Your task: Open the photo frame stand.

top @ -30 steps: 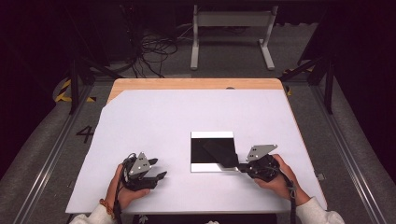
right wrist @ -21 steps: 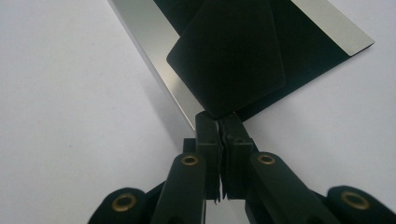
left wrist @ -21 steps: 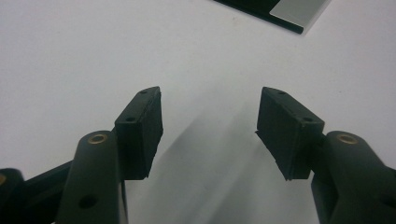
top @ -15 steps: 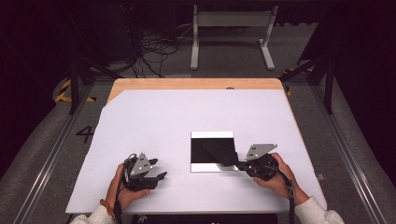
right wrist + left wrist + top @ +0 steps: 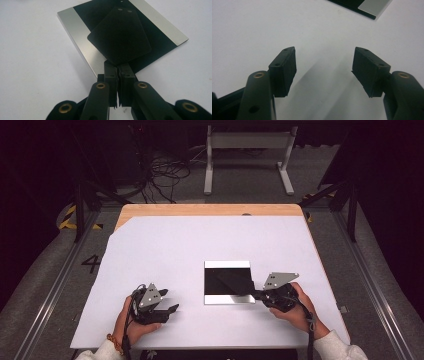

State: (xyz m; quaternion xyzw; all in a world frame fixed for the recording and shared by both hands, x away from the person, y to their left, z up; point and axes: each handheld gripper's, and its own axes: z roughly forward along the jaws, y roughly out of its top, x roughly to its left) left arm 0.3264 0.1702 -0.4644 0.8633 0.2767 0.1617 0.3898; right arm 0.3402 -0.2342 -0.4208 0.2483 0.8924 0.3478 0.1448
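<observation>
A square plate [image 5: 227, 265], black with silver strips along two edges, lies flat on the white table cover, right of centre. A thin black card [image 5: 120, 35] with two small holes at its far end lies tilted over the plate [image 5: 75, 27]. My right gripper [image 5: 118, 68] is shut on the card's near edge. In the high view the right gripper [image 5: 257, 295] sits at the plate's front right corner, with the card [image 5: 235, 282] reaching over the plate. My left gripper [image 5: 170, 309] rests near the front left of the table. The left gripper [image 5: 323, 72] is open with nothing between its pads, and a corner of the plate [image 5: 367, 6] shows far ahead of it.
The white cover [image 5: 200, 240] spans most of the wooden table [image 5: 210, 210]. Beyond the far edge stand a white frame's legs [image 5: 247, 155] and loose cables [image 5: 165, 170] on the dark floor.
</observation>
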